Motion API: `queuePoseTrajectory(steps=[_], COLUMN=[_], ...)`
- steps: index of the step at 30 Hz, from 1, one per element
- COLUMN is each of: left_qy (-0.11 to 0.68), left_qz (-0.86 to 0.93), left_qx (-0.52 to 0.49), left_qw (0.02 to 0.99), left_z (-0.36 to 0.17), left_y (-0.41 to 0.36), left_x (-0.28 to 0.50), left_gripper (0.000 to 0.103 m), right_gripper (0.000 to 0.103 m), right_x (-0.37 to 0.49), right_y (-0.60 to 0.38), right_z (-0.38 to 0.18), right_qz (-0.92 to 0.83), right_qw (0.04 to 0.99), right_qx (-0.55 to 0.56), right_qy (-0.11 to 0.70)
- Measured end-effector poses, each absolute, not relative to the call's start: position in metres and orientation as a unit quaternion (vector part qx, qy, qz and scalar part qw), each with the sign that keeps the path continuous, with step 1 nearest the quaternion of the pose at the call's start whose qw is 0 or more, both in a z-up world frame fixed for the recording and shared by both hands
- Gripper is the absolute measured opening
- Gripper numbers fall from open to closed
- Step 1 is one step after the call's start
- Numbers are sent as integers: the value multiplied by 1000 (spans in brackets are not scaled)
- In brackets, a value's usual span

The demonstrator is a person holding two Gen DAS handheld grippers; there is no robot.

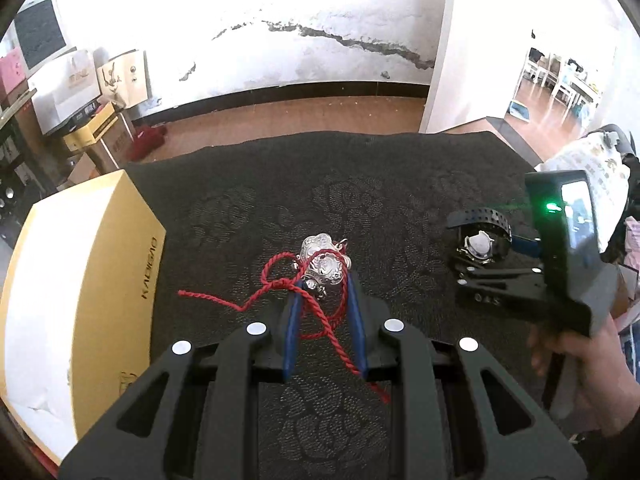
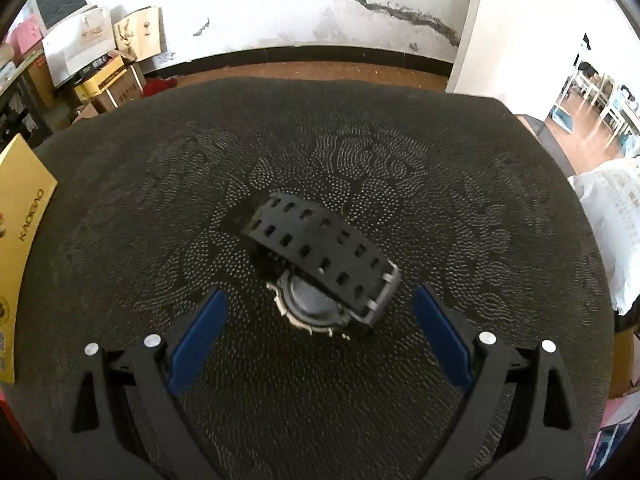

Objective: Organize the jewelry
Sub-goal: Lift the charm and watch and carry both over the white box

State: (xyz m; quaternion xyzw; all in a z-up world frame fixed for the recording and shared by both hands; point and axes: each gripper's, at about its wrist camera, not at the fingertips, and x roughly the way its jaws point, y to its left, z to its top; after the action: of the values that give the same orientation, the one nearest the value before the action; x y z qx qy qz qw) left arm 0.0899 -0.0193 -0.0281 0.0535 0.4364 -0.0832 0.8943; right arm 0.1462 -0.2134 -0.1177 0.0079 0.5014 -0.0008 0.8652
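Observation:
A silver locket pendant [image 1: 323,264] on a red cord [image 1: 280,286] lies on the black patterned cloth [image 1: 240,208]. My left gripper [image 1: 325,286] is closed on the pendant and cord between its blue pads. A black watch [image 2: 320,268] with a perforated strap lies on its side on the cloth; it also shows in the left wrist view [image 1: 480,240]. My right gripper [image 2: 320,300] is open, its blue pads on either side of the watch, not touching. The right gripper body shows in the left wrist view [image 1: 560,264].
A yellow and white box [image 1: 76,292] sits on the cloth's left edge, also in the right wrist view [image 2: 20,240]. Cardboard boxes [image 1: 88,128] stand on the floor beyond the far left. A white printed bag [image 2: 612,208] lies at the right edge.

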Motion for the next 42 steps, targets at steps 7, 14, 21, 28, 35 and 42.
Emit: queuePoseTrajectory(steps=[7, 14, 21, 28, 35, 42], left_qy=[436, 434, 429, 420, 407, 410], left_qz=[-89, -81, -73, -52, -14, 32], left_qx=[52, 49, 51, 47, 22, -7], left_qw=[894, 896, 899, 905, 913, 911], left_z=[-23, -20, -15, -2, 17, 20], left_y=[-8, 6, 10, 33, 79, 140], left_x=[85, 83, 81, 82, 81, 73], left_gripper=[22, 22, 22, 22, 22, 22], right_gripper=[92, 65, 65, 65, 65, 65], right_x=[157, 155, 153, 144, 125, 106], right_y=[-212, -206, -201, -172, -97, -13], right_z=[-127, -122, -114, -72, -11, 32], right_qz=[-7, -14, -19, 14, 93, 171], right_qw=[865, 867, 866, 880, 897, 901], right_qx=[12, 8, 8, 2, -21, -37], right_qy=[501, 498, 500, 475, 432, 397])
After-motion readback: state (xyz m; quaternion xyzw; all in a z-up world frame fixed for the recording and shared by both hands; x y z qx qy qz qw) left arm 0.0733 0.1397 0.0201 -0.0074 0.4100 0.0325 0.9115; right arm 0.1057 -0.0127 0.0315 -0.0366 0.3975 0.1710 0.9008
